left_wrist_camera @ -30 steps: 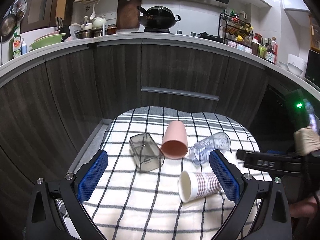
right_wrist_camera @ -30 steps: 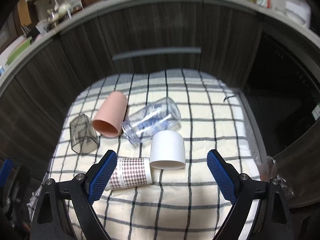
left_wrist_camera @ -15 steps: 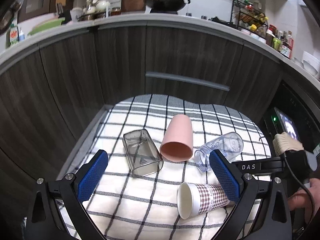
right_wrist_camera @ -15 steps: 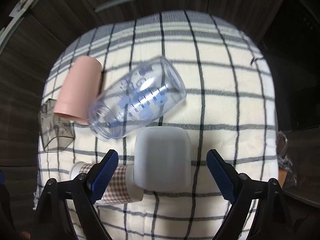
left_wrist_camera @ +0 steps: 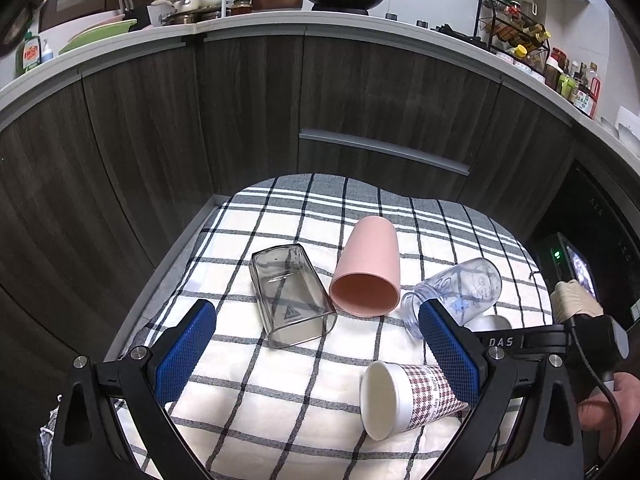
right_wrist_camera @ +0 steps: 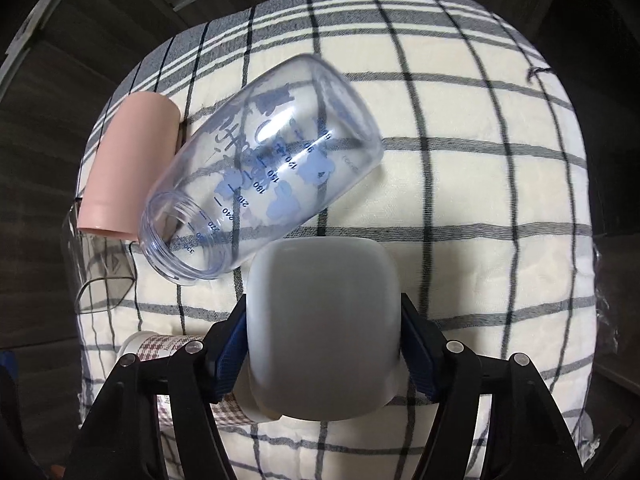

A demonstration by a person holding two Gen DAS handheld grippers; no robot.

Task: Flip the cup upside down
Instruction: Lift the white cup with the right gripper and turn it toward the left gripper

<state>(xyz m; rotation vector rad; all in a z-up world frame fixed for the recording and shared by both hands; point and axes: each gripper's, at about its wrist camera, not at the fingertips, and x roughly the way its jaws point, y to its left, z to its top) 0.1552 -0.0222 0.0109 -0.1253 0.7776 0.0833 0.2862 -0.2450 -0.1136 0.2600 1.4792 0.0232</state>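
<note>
Closed since a moment ago: right claw [right_wrist_camera: 323, 344], earlier spread wide above the white cup [right_wrist_camera: 322, 320], now pinching it, blue pads [right_wrist_camera: 228, 354] pressed against both flanks. Dropped lower too, cup filling the lower middle of the right wrist view. Cup seen mostly by its rounded closed end, facing the camera and the far side; rim hidden behind the body, so impossible to say whether touching the cloth [right_wrist_camera: 480, 184] or lifted. Just beyond and left of the cup, clear bottle [right_wrist_camera: 260, 184] on its side, printed with blue marks and numbers, open neck toward the near left, body overlapping the cup's upper left edge in view. Behind the bottle, pink cup [right_wrist_camera: 128, 168] lying on its side, mouth toward the near left. Farther left, grey tumbler [right_wrist_camera: 100, 276], also tipped over, partly cut by the pink cup. Near left of the white cup, paper cup [right_wrist_camera: 160, 350] with a houndstooth print, largely hidden behind the left finger.

Left claw [left_wrist_camera: 316, 354] spread wide, gripping nothing, held above the near edge of the cloth [left_wrist_camera: 280, 420], a little closer than before. Between its pads, seen from that camera: tumbler [left_wrist_camera: 292, 300], pink cup [left_wrist_camera: 368, 272], bottle [left_wrist_camera: 456, 292], paper cup [left_wrist_camera: 404, 398] lying mouth toward the left. Sliver of white cup [left_wrist_camera: 490, 322] visible past the right pad, beside the right claw's black frame. Beyond the cloth, dark wood cabinets [left_wrist_camera: 240, 120].
</note>
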